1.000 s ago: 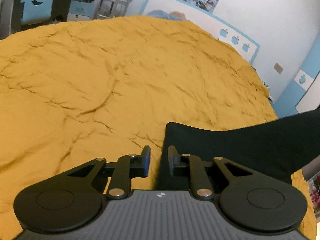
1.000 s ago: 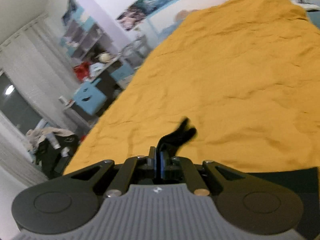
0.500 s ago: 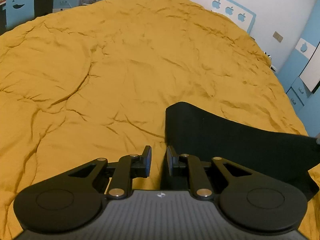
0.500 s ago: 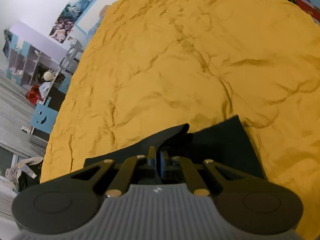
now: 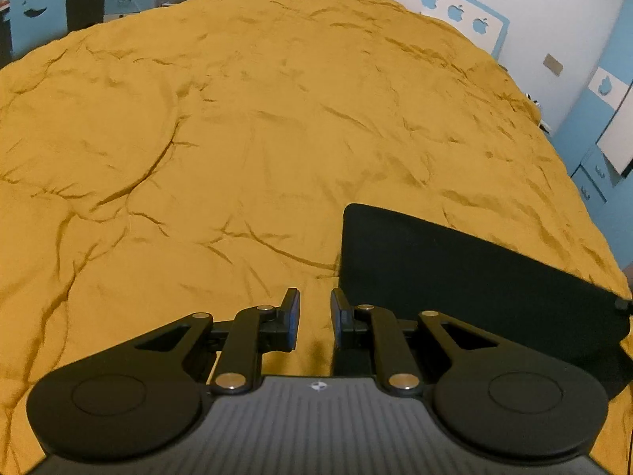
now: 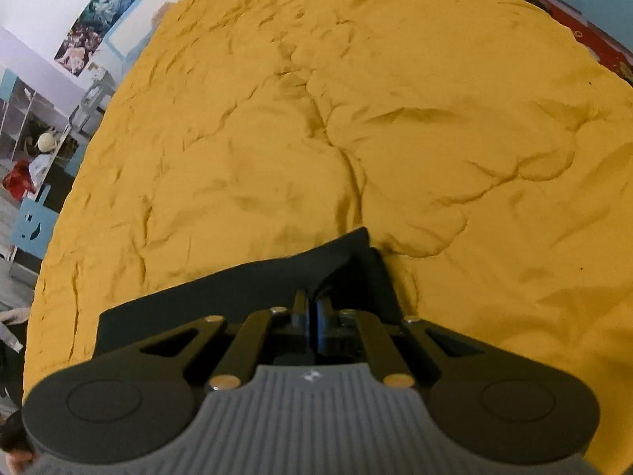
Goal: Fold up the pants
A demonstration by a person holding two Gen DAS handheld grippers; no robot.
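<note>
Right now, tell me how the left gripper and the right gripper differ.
The left gripper has a gap between its fingers with yellow bedspread showing through; the right gripper is shut. The left holds nothing; the right pinches a fold of the black pants. Both point down at the bed.

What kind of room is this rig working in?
Most likely a child's bedroom. A large bed under a mustard-yellow cover fills both views, with a headboard with apple cutouts, posters on the wall and a blue smiley-face chair. Black pants lie on the cover.
</note>
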